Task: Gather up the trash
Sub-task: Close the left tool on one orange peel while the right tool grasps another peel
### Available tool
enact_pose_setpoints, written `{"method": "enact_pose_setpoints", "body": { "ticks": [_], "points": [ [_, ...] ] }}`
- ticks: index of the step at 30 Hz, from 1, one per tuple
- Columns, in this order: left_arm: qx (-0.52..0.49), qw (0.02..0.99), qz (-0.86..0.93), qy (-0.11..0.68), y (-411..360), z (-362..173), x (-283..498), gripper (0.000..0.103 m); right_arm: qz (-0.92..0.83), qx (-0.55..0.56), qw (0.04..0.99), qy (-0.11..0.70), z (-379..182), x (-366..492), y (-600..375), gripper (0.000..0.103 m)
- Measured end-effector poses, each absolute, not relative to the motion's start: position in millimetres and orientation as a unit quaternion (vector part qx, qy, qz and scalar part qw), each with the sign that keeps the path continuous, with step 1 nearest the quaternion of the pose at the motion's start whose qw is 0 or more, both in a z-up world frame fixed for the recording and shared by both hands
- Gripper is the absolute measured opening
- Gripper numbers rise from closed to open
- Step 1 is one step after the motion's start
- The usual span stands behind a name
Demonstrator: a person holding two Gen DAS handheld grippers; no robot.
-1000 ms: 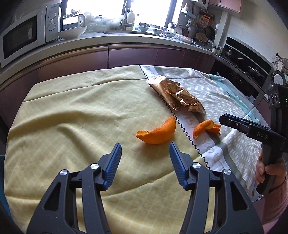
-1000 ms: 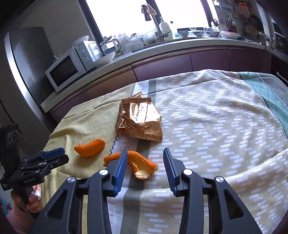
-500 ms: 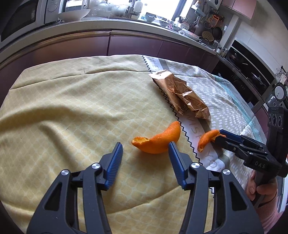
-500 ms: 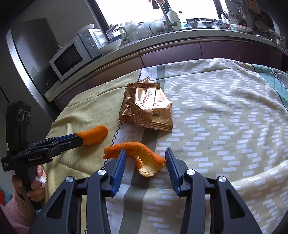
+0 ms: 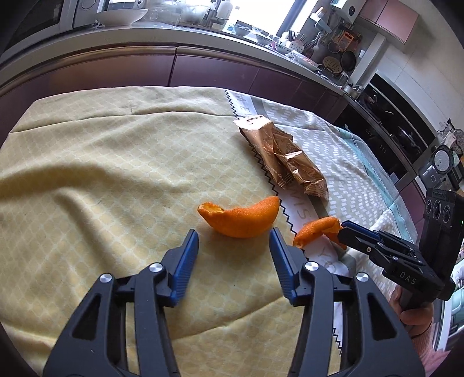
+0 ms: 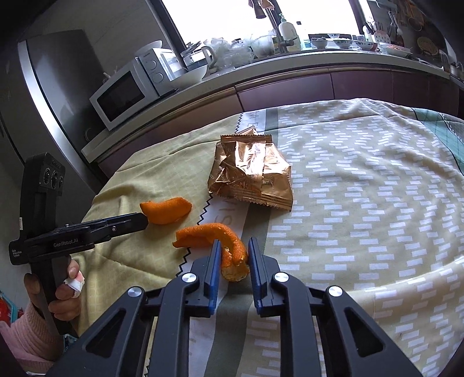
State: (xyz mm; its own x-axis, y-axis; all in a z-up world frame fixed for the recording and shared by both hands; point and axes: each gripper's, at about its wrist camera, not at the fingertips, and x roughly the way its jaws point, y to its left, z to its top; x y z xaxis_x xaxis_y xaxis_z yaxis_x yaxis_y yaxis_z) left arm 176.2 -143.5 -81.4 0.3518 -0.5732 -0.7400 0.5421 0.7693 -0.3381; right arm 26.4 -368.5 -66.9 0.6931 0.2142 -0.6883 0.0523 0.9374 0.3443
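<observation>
A bench (image 5: pixel 87 179) fills both views, draped with a yellow cloth (image 5: pixel 101 162) on one side and a grey cloth with white dashes (image 6: pixel 362 203) on the other, the two meeting along a black zigzag edge; behind it runs a kitchen counter (image 6: pixel 290 62) with dark cupboard fronts, carrying a microwave (image 6: pixel 127 92), a white bowl (image 5: pixel 121 16) and dishes by the window; a crumpled gold wrapper (image 6: pixel 250 174) lies across the seam between the cloths, mostly on the grey one; nearer the person, a large piece of orange peel (image 5: pixel 240 217) rests on the yellow cloth, and a smaller curled peel (image 6: pixel 214 237) lies on the grey cloth just beside the zigzag edge, the two peels near each other but apart.

The left tongs (image 5: pixel 233 252) are spread about halfway, empty, their tips just short of the large peel, which sits ahead of the gap and is not gripped; the right tongs (image 6: pixel 233 255) have just been closing and now stand narrow, with the near end of the curled peel between the blue pads, the left pad against it and the right pad close beside it; a hand (image 6: pixel 62 293) in a pink sleeve holds the left handle.
</observation>
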Motion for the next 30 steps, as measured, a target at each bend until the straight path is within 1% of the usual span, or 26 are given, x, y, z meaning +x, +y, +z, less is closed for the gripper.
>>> {"method": "enact_pose_setpoints", "body": {
  "ticks": [4, 7, 11, 13, 16, 21, 22, 23, 30],
  "points": [
    [-0.016, 0.821, -0.332, 0.464, -148, -81, 184, 0.051, 0.048, 0.181, 0.903, 0.385, -66, 26, -371, 0.017],
    [-0.022, 0.816, -0.332, 0.472, -153, -84, 191, 0.048, 0.05, 0.185, 0.903, 0.384, -66, 25, -370, 0.016],
    [-0.034, 0.813, -0.34, 0.471, -153, -85, 193, 0.038, 0.054, 0.188, 0.903, 0.384, -66, 25, -370, 0.016],
    [-0.043, 0.813, -0.34, 0.471, -151, -85, 193, 0.03, 0.056, 0.191, 0.902, 0.383, -66, 24, -370, 0.016],
    [-0.044, 0.817, -0.338, 0.466, -147, -82, 189, 0.025, 0.061, 0.2, 0.901, 0.381, -66, 24, -371, 0.015],
    [-0.04, 0.829, -0.331, 0.448, -134, -75, 177, 0.022, 0.071, 0.207, 0.901, 0.376, -62, 25, -366, 0.013],
    [-0.039, 0.832, -0.33, 0.444, -130, -72, 174, 0.022, 0.074, 0.208, 0.901, 0.374, -61, 26, -365, 0.011],
    [-0.037, 0.836, -0.329, 0.437, -126, -69, 170, 0.022, 0.077, 0.209, 0.901, 0.373, -59, 26, -364, 0.007],
    [-0.031, 0.858, -0.315, 0.405, -89, -51, 148, 0.022, 0.097, 0.209, 0.898, 0.376, -58, 33, -351, 0.006]
  ]
}}
